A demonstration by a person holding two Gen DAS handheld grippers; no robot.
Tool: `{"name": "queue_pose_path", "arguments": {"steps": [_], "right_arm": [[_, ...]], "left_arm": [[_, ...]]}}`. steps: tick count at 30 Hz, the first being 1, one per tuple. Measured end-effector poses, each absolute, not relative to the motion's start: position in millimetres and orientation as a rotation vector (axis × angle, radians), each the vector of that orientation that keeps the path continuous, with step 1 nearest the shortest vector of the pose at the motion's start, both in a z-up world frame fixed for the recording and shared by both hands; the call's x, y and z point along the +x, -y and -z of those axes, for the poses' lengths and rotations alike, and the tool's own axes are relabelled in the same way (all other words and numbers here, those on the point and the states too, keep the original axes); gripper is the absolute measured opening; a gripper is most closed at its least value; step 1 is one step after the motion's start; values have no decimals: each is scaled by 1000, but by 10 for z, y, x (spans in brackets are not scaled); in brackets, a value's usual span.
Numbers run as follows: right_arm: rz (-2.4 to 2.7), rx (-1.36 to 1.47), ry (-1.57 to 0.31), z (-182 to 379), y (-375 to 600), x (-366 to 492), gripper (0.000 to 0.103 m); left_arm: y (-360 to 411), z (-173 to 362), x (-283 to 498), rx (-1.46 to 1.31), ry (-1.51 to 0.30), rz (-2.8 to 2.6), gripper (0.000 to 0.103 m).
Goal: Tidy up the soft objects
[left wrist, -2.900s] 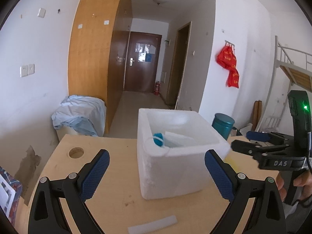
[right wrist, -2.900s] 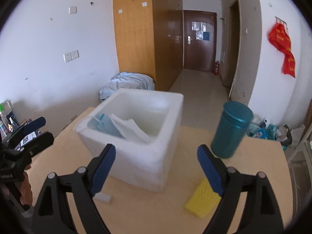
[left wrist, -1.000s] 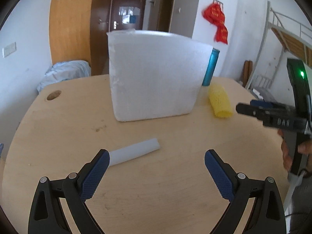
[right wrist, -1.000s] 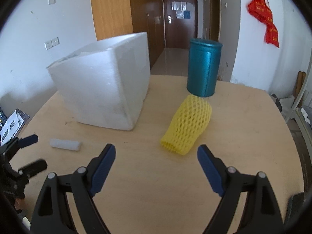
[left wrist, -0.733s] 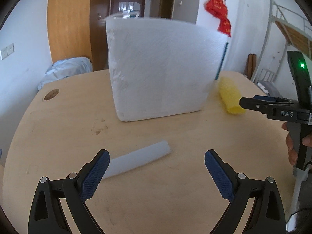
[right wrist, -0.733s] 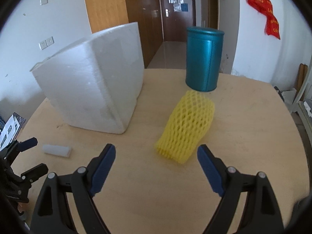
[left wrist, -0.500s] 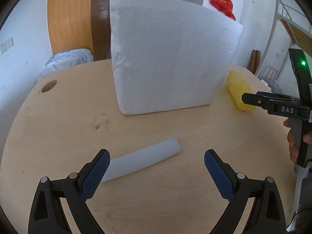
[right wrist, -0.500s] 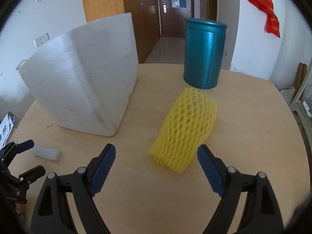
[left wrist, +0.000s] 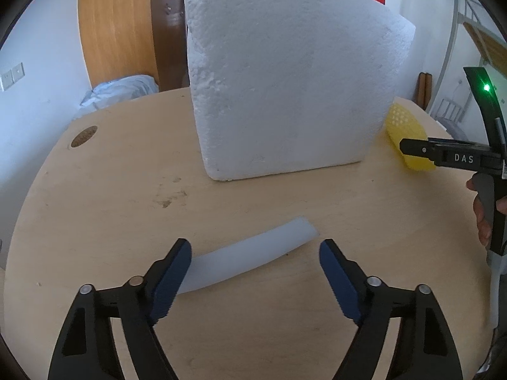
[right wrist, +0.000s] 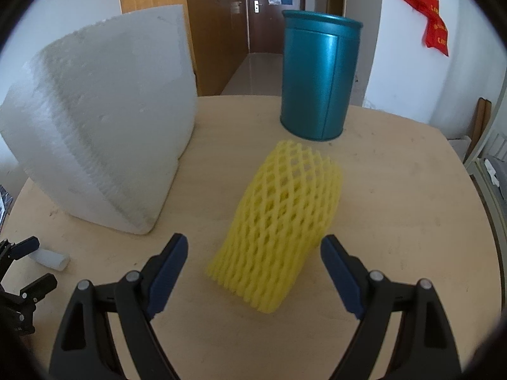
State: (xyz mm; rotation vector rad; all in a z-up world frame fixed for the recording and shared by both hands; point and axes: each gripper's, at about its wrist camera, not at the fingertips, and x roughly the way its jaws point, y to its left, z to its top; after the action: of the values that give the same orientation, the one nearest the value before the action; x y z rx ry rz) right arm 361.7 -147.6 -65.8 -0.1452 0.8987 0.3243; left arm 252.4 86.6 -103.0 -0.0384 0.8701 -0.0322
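A white foam strip (left wrist: 253, 253) lies on the round wooden table (left wrist: 95, 205), in front of a white foam box (left wrist: 285, 88). My left gripper (left wrist: 255, 272) hangs just over the strip with its jaws closing. The strip lies between them, its left end hidden behind the left finger, and the right pad stays clear of it. A yellow foam net sleeve (right wrist: 279, 221) lies on its side to the right of the box (right wrist: 104, 133). My right gripper (right wrist: 255, 272) is open, its fingers on either side of the sleeve's near end without touching it.
A teal canister (right wrist: 317, 79) stands upright just behind the sleeve. The table has a round cable hole (left wrist: 84, 136) at the far left. In the left wrist view the right gripper (left wrist: 412, 150) and a hand come in from the right edge, with the sleeve (left wrist: 408, 126) behind them.
Both grippers have come down and closer to the table. The strip now lies between the left jaws, which have narrowed. The sleeve's near end now sits between the right fingers, still wide.
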Motion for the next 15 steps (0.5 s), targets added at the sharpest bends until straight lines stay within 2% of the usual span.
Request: {"name": "queue_pose_path", "arguments": {"steps": [2,5,9,15], "right_arm": [[-321,-142,-901,648,1490,3638,88],[-313,-135,-892,638,1488,3666,88],[-286,-157,-897,652,1477,3705,88],[-259,-170,-915,715,1453,3780,88]], "left_arm": [[-890,1022,2536,-33,-869,13,70],[-934,985,2531,-45,-868,14,60],[-909,976,2540,-31,-873,29,55],[-909,970,2545,-29,-872,39,40]]}}
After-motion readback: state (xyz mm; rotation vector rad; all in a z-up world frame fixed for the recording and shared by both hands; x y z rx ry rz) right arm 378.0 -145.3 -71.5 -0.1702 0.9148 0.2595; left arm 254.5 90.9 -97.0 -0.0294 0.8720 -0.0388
